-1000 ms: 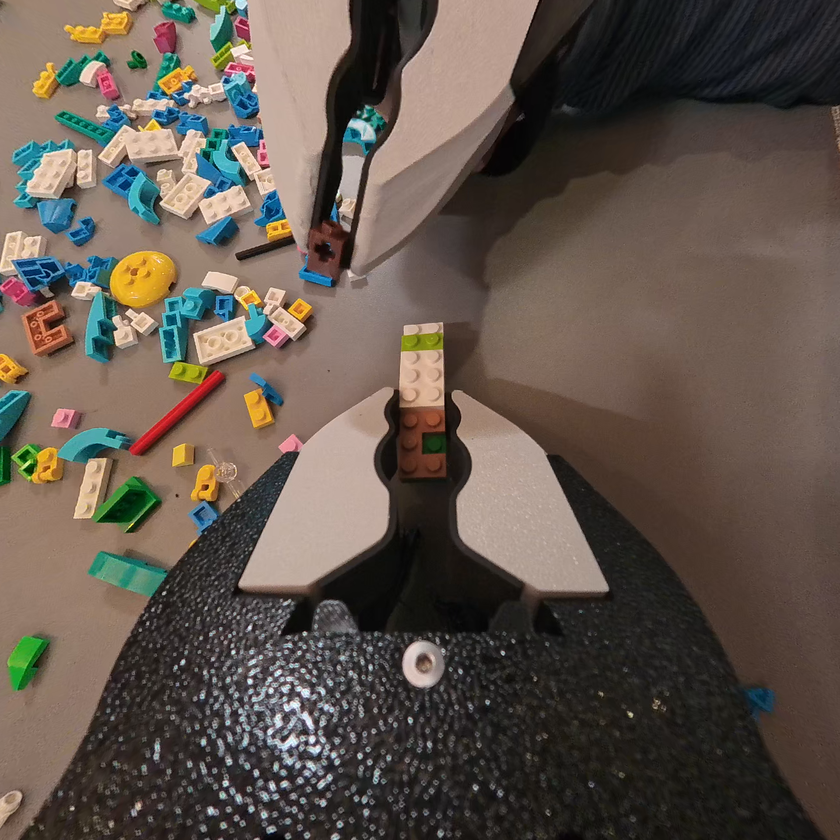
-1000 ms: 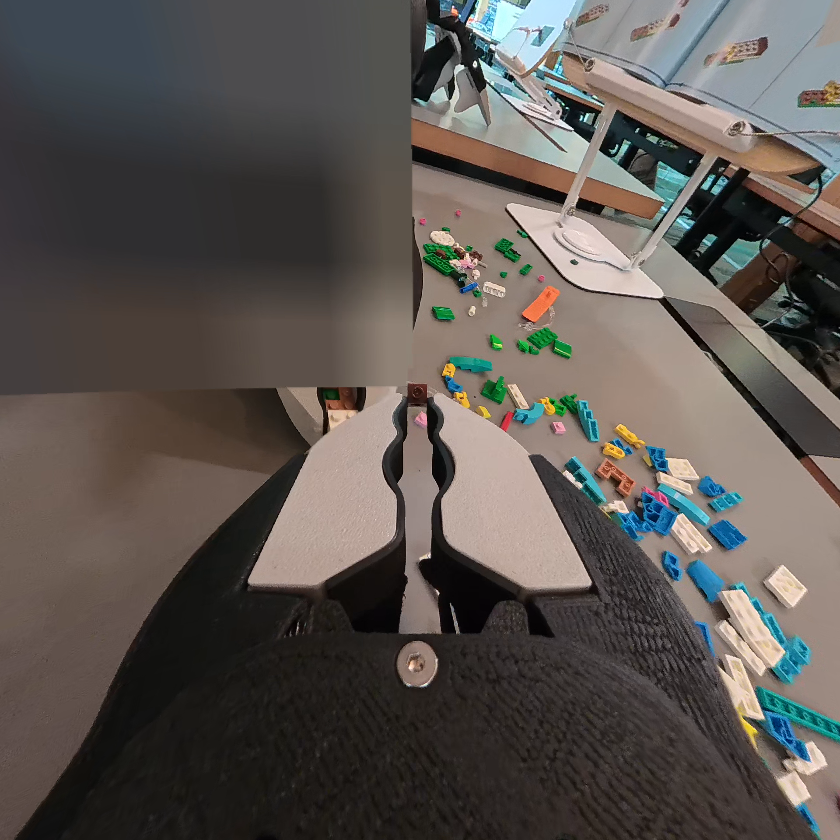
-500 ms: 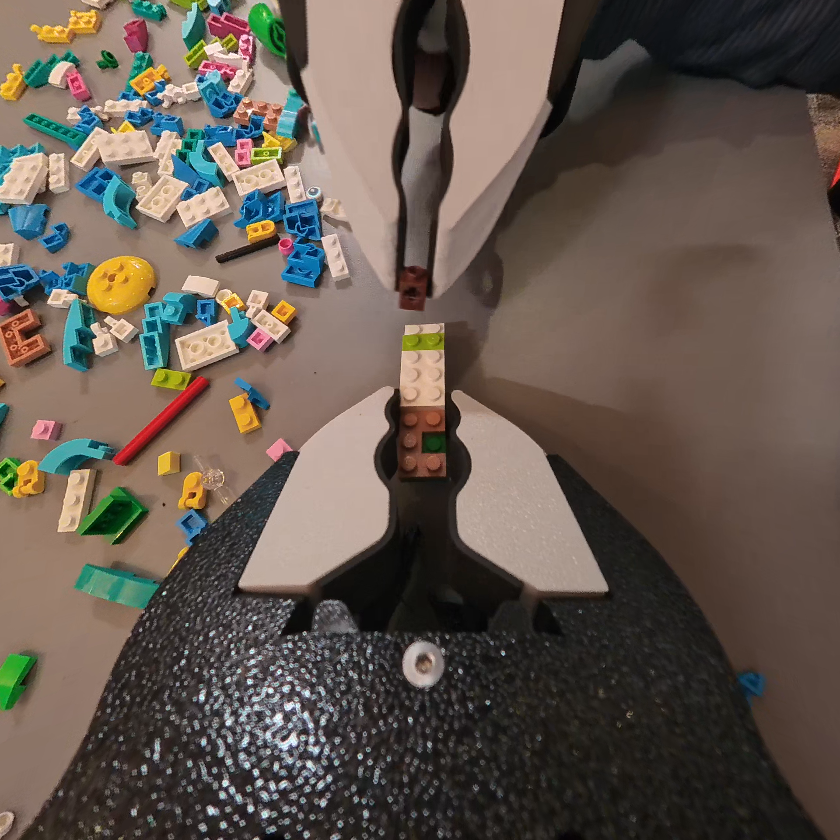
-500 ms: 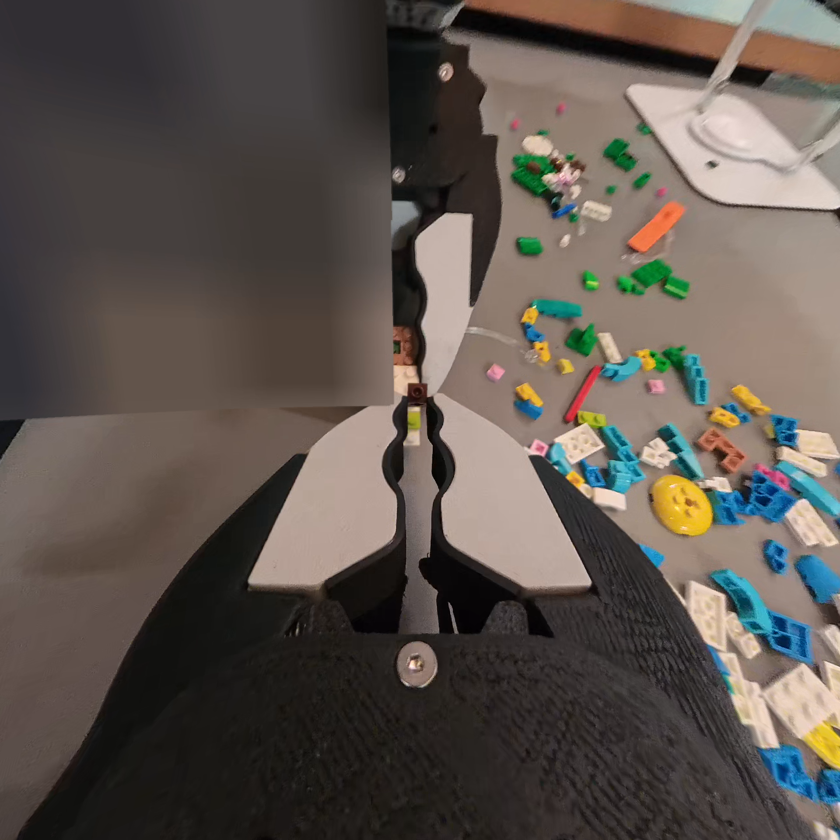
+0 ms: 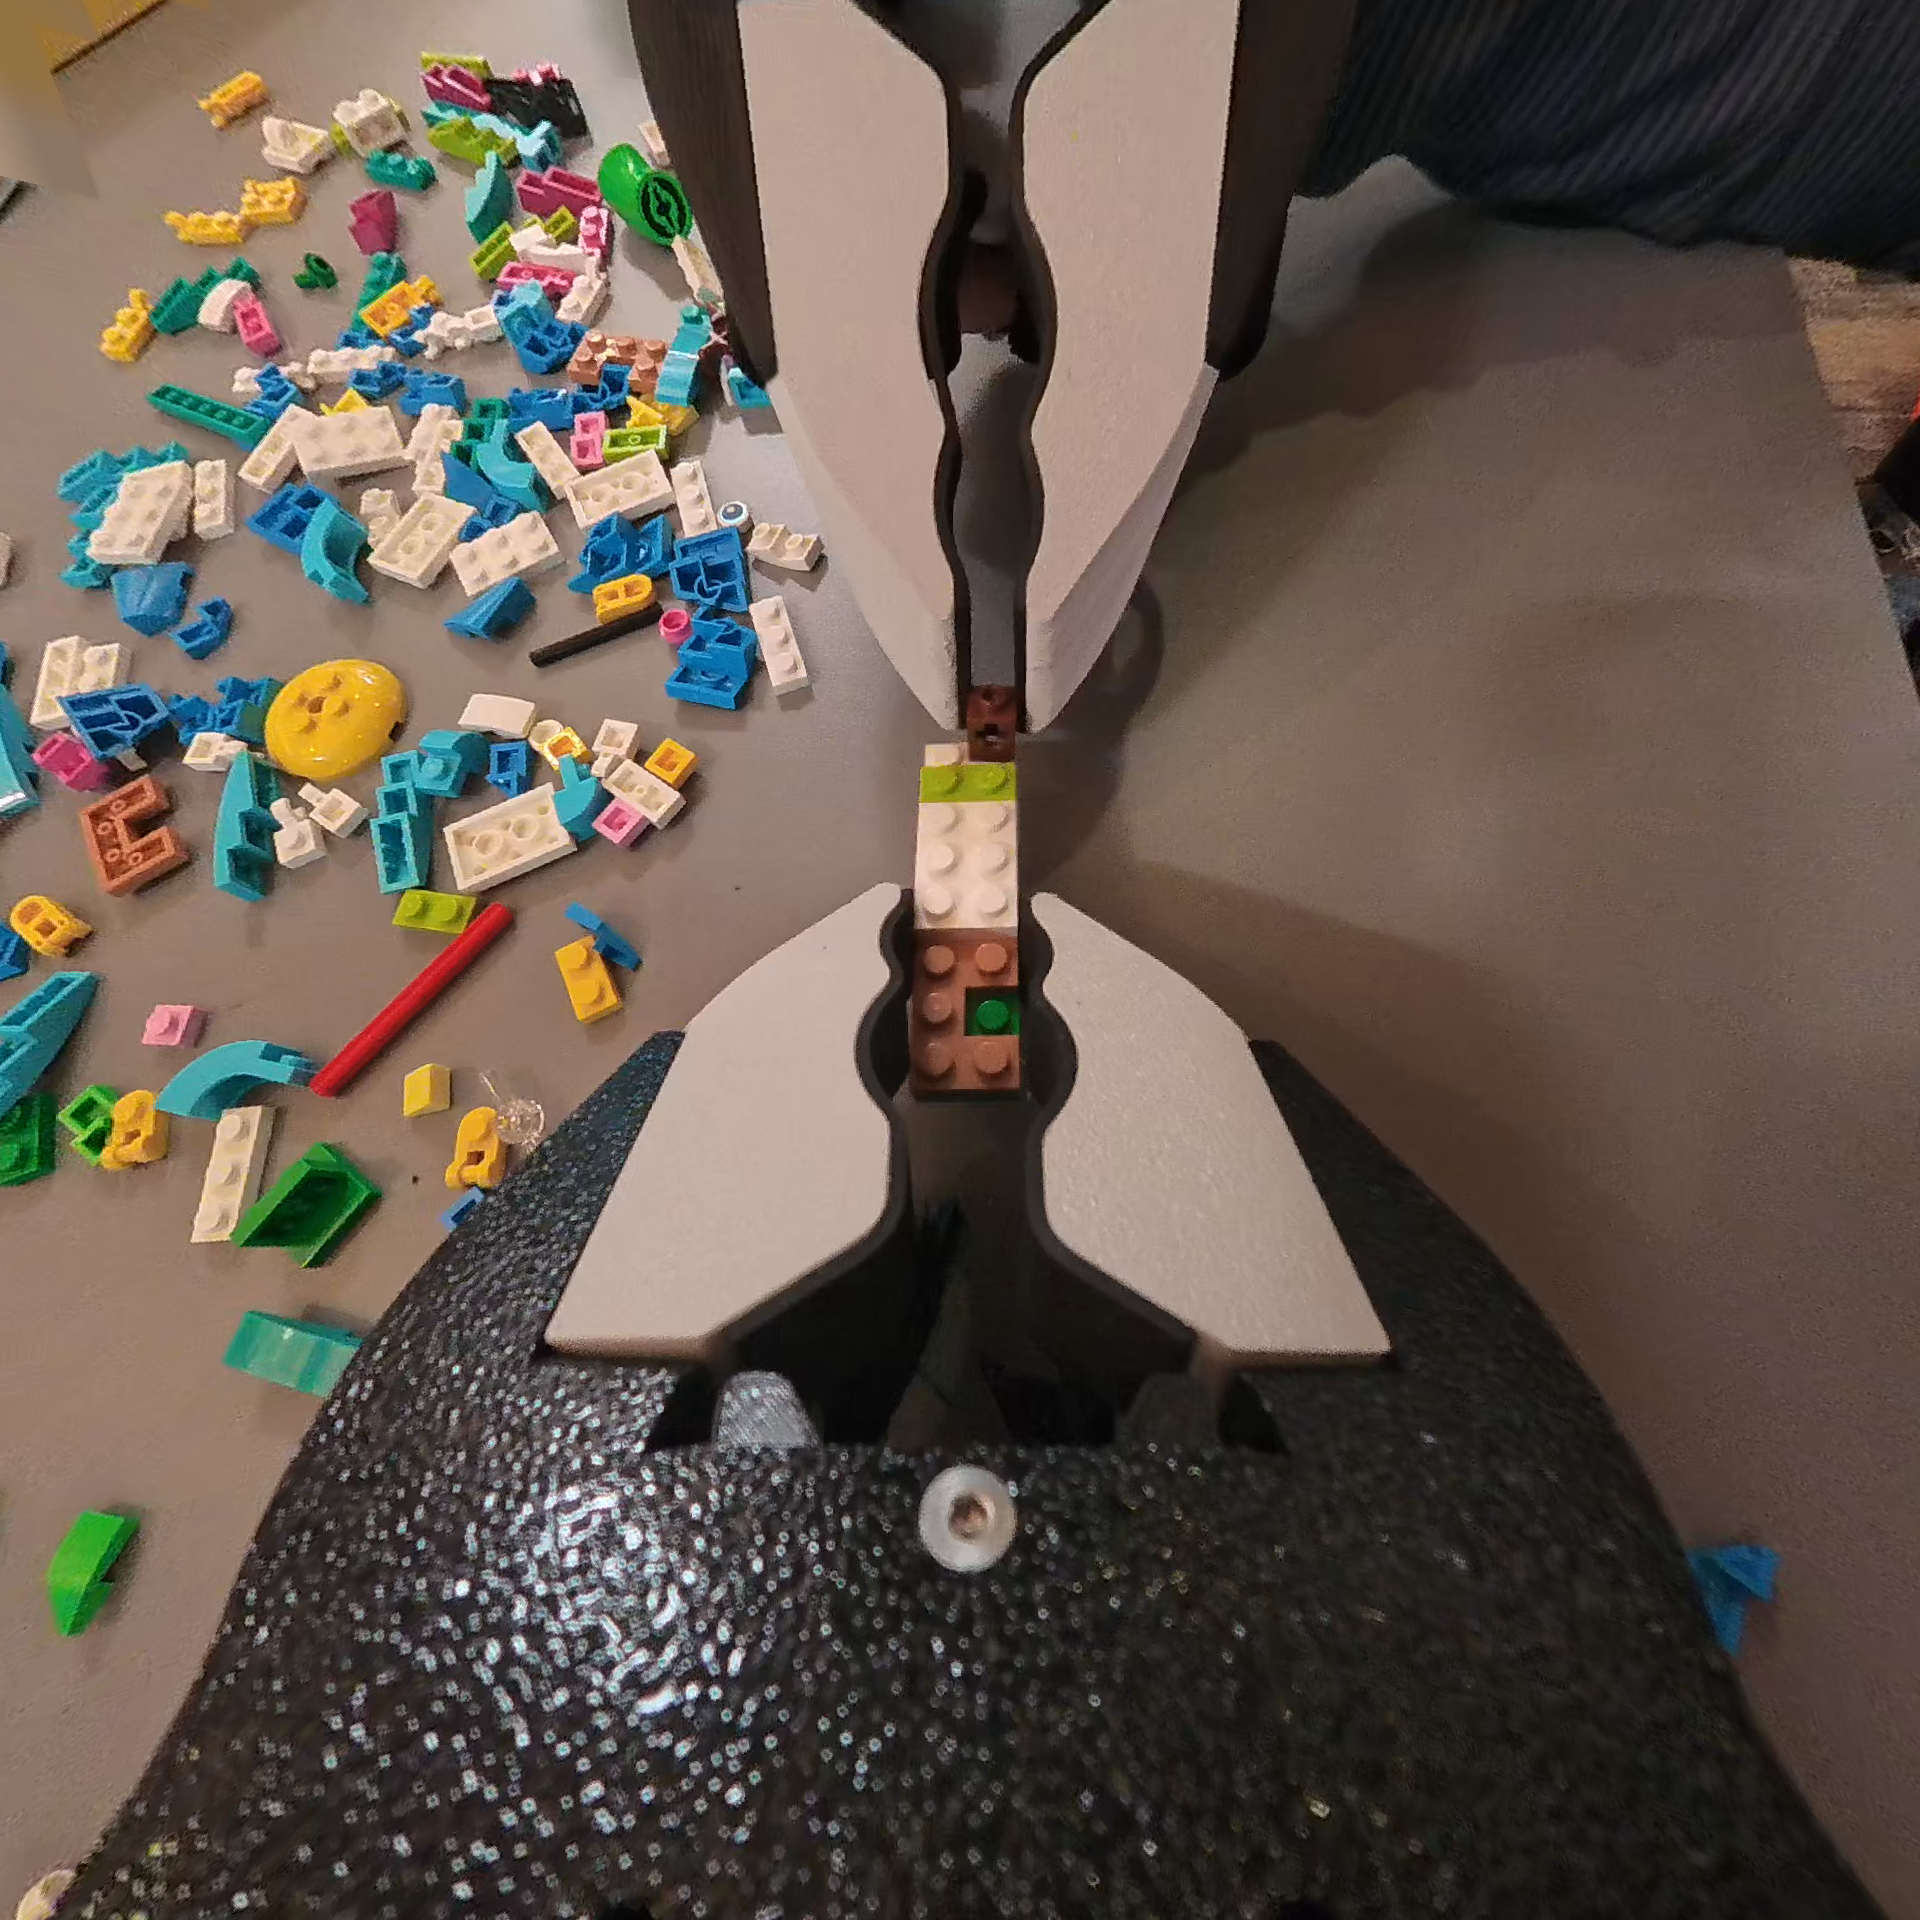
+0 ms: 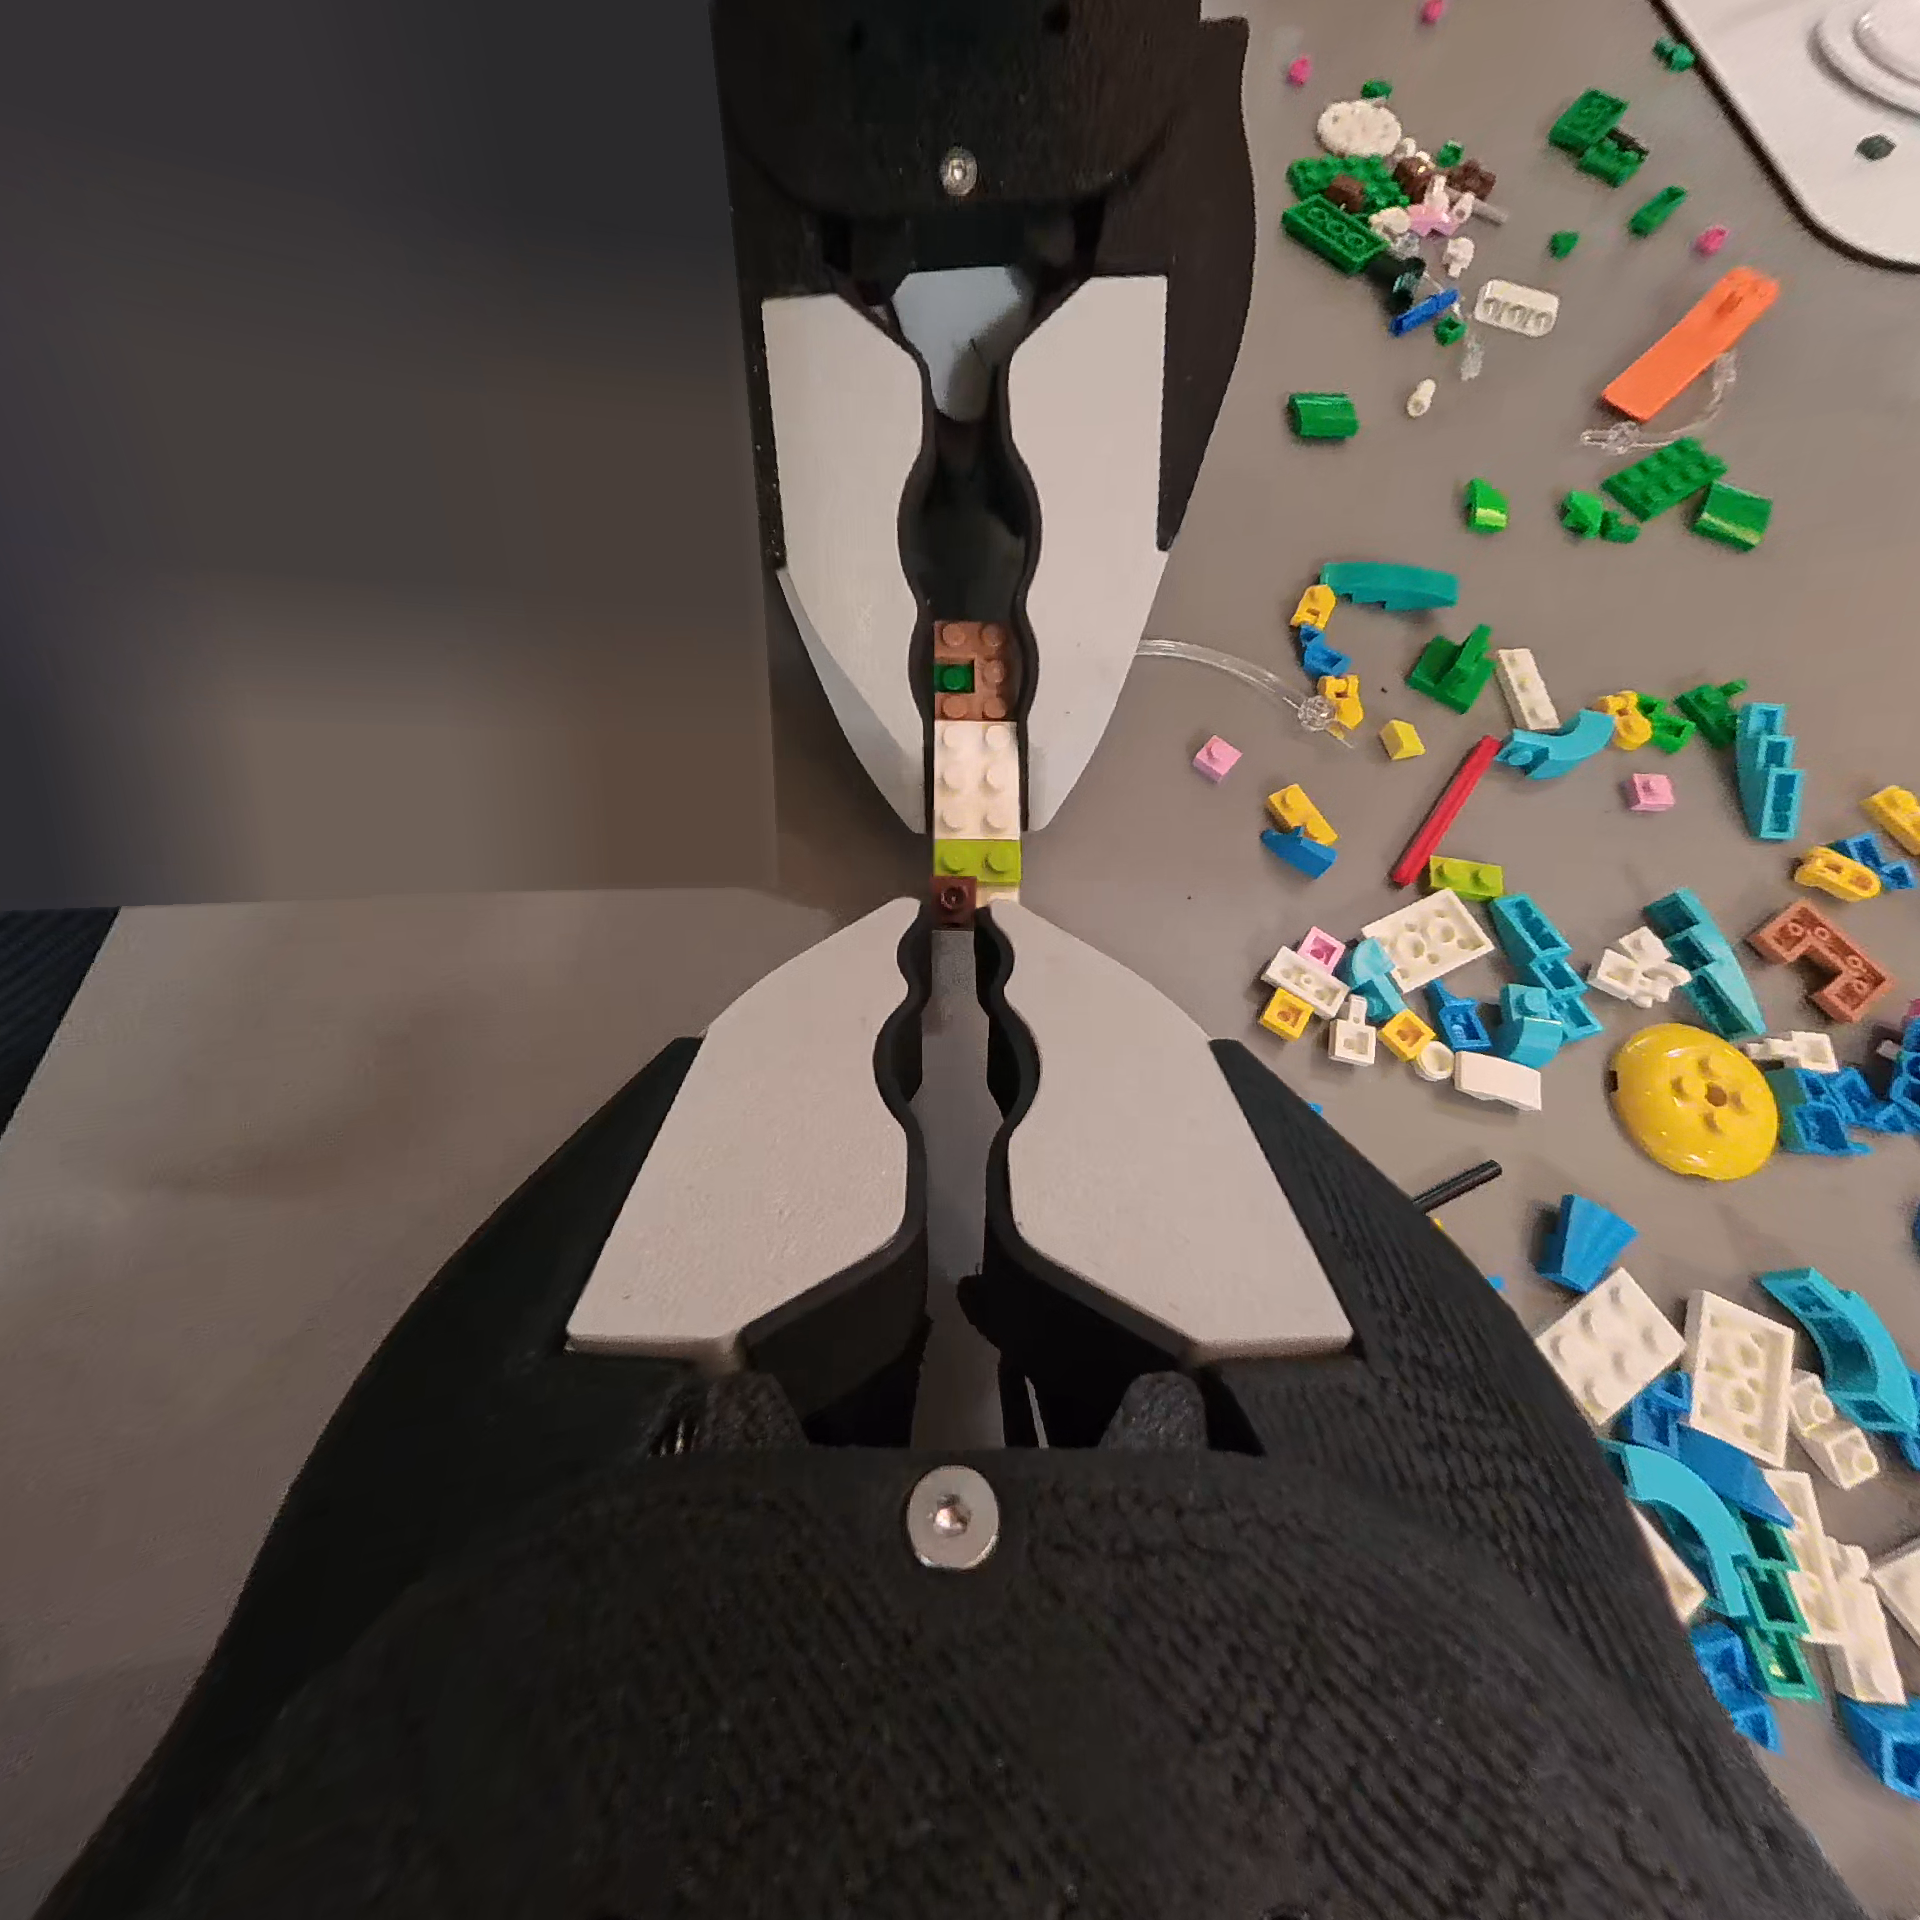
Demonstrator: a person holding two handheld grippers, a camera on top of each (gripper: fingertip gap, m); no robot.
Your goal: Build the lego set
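My left gripper point(image 5: 966, 899) is shut on a narrow brick assembly point(image 5: 966, 883) with a brown end holding a green stud, a white middle, a lime strip and a white tip. It sticks out forward, above the grey table. My right gripper point(image 6: 956, 906) is shut on a small dark brown brick point(image 6: 954, 899). That brick point(image 5: 992, 722) sits at the far tip of the assembly point(image 6: 975, 774), touching or just over the white end beside the lime strip. The two grippers face each other tip to tip; the right gripper point(image 5: 989, 717) shows in the left wrist view.
Loose bricks in blue, white, teal, yellow and pink lie on the grey table point(image 5: 1455, 831) left of the left gripper, with a yellow dome point(image 5: 330, 719) and a red rod point(image 5: 416, 997). Green pieces and an orange separator point(image 6: 1688, 358) lie farther off. A dark sleeve point(image 5: 1610, 114) shows behind. My two grippers' fingertips are within a few centimetres of each other. My left tips are roughly 10 cm from the red rod point(image 5: 416, 997). My right wrist view point(image 6: 1443, 799) looks at it from another angle.
My right gripper has swung from the brick pile to face the left gripper and brought the dark brown brick down to the assembly's white tip. The left gripper has held still.
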